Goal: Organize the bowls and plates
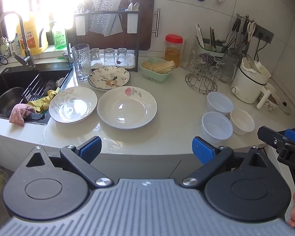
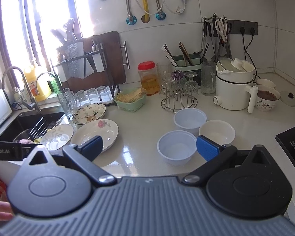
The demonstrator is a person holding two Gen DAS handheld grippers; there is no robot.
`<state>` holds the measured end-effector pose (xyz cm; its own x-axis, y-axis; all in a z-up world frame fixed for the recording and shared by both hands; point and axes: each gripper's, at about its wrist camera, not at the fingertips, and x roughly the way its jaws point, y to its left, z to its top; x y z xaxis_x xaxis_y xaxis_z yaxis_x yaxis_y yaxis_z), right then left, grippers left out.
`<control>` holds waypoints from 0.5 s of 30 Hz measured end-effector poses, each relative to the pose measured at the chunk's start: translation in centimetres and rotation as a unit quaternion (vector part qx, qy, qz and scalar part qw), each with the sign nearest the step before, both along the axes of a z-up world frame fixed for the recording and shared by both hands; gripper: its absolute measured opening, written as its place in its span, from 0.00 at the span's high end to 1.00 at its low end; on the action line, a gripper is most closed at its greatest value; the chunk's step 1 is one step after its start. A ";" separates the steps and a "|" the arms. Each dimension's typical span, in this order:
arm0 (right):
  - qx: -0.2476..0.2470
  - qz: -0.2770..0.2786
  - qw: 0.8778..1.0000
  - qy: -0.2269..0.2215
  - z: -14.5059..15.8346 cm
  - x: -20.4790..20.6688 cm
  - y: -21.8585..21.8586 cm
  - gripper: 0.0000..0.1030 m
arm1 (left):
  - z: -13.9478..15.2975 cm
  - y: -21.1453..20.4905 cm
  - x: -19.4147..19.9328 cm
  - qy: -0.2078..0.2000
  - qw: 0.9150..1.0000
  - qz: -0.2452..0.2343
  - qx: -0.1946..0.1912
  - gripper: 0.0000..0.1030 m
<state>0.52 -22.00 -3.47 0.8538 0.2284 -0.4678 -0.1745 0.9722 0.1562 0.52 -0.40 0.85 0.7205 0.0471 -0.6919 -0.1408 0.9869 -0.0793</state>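
Three plates lie on the white counter: a rose plate point(image 1: 127, 107) point(image 2: 97, 132), a leaf-pattern plate point(image 1: 73, 104) point(image 2: 57, 136) by the sink, and a flowered plate point(image 1: 109, 77) point(image 2: 89, 114) behind them. To the right stand two translucent plastic bowls point(image 1: 216, 128) point(image 1: 219, 102) point(image 2: 176, 147) point(image 2: 189, 119) and a cream bowl point(image 1: 242, 121) point(image 2: 217, 132). My left gripper point(image 1: 146, 147) is open and empty, held back over the counter's front edge. My right gripper point(image 2: 149, 146) is open and empty, just short of the nearest plastic bowl.
A black sink point(image 1: 19, 90) with cloths sits left. A tall glass point(image 1: 80, 62), dish rack point(image 1: 106, 39), green basket point(image 1: 157, 68), red-lidded jar point(image 1: 173, 49), glass stand point(image 1: 202, 76) and white cooker point(image 1: 249, 82) line the back. A black hob point(image 2: 293, 147) is at right.
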 end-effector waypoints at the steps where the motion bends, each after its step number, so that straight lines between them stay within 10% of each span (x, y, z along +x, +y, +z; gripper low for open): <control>1: -0.001 0.001 1.000 0.001 0.0 0.0 0.0 0.00 | 0.0 -0.1 0.0 0.001 1.000 -0.001 0.001 0.03; 15: -0.002 0.013 1.000 0.028 -0.4 0.8 0.9 0.00 | 0.1 0.3 0.8 0.021 1.000 0.010 0.002 0.03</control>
<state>1.37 -21.11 -3.90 0.8202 0.2483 -0.5153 -0.1908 0.9680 0.1627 1.33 -0.06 0.99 0.6896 0.0636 -0.7214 -0.1636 0.9841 -0.0695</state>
